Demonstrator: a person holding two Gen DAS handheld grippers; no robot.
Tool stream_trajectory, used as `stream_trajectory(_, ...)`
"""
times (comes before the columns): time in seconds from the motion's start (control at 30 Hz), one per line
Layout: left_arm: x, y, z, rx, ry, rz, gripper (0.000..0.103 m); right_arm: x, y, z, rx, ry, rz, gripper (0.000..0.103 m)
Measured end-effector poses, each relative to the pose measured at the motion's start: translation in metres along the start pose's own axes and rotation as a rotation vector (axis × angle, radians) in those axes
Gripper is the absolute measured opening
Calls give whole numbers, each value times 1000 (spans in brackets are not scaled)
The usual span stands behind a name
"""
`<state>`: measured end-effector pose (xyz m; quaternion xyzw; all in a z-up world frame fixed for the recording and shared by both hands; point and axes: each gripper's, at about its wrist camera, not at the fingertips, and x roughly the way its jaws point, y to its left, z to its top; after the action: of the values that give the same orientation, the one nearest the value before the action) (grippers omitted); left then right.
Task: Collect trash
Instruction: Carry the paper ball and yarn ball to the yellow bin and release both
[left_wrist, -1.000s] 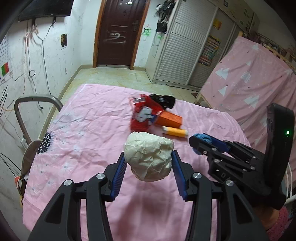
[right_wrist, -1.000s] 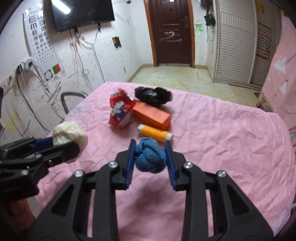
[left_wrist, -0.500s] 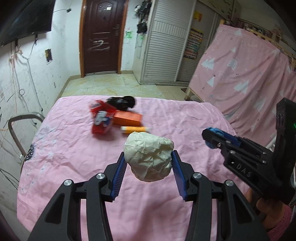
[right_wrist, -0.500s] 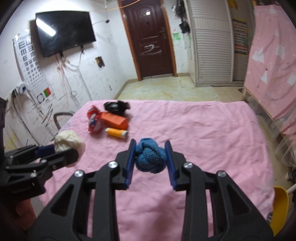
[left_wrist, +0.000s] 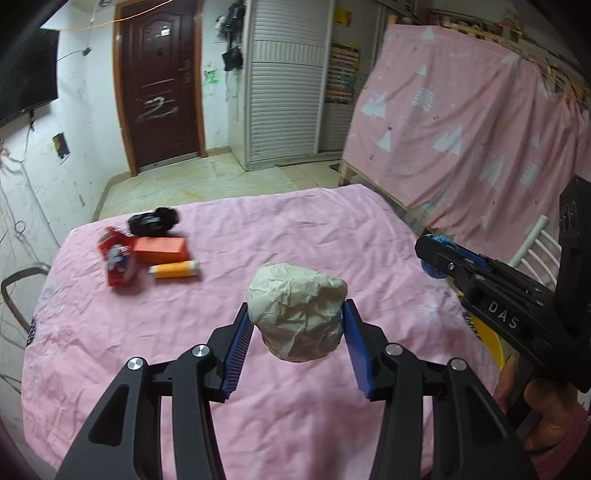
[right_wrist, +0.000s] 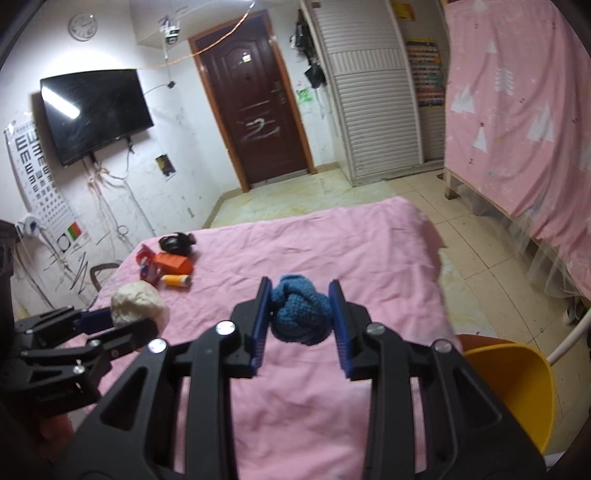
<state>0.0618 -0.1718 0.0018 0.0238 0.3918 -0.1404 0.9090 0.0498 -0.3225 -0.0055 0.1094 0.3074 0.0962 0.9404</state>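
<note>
Left tool (left_wrist: 297, 317) is clamped on a crumpled paper ball (left_wrist: 297, 310). The ball sits between the blue pads (left_wrist: 236, 350), bulging above and past the fingertips, held off the pink-covered desk (left_wrist: 295, 229). In the right wrist view the same ball (right_wrist: 136, 302) shows at the tip of the left tool, over the desk's left part.

Right tool (right_wrist: 299, 314) is clamped on a blue knitted ball (right_wrist: 301, 314), wedged between both pads, lifted clear of the cloth, over the desk's near right area. From the left wrist view only a sliver of blue knit (left_wrist: 434, 258) shows at that tool's tip, past the desk's right edge region.

Remaining items lie on the far left of the desk, well apart from both tools: red wrapper (left_wrist: 118, 262), orange box (left_wrist: 160, 249) touching it, orange tube (left_wrist: 175, 269) just in front, black bundle (left_wrist: 153, 221) behind the box.

Yellow bin (right_wrist: 517, 387) is at the lower right, beside the desk, below and right of the right tool.
</note>
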Motion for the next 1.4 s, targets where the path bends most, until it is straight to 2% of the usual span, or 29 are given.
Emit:
stream_trajectory(0.3,14,-72,1,112,25,-83,39,-35,-57,-10,64,-34,-80,30)
stream_trajectory(0.5,14,-123,0,205,17,-246,39,-53,-98,-24,131,-42,-139,30)
stream_trajectory(0.7,15,-164,-2,283,5,-332,39,-66,-132,-36,180,-40,-198,30)
stream_trajectory(0.93,20,-198,-3,339,11,-369,39,-68,-166,-57,235,-9,-238,30)
stream_trajectory(0.97,22,-202,-3,342,10,-369,39,-68,-170,-60,243,-5,-246,32)
stream_trajectory(1.03,25,-208,-1,341,16,-373,39,-68,-178,-65,260,-1,-256,47)
stream_trajectory(1.2,38,-224,-1,337,51,-401,41,-72,-196,-72,314,-5,-261,50)
stream_trajectory(1.27,41,-230,-1,335,59,-416,43,-78,-202,-72,333,-22,-268,50)
stream_trajectory(1.33,43,-235,-1,336,62,-422,53,-83,-207,-71,348,-36,-273,52)
stream_trajectory(1.4,44,-239,-2,341,58,-422,58,-90,-213,-72,368,-54,-282,52)
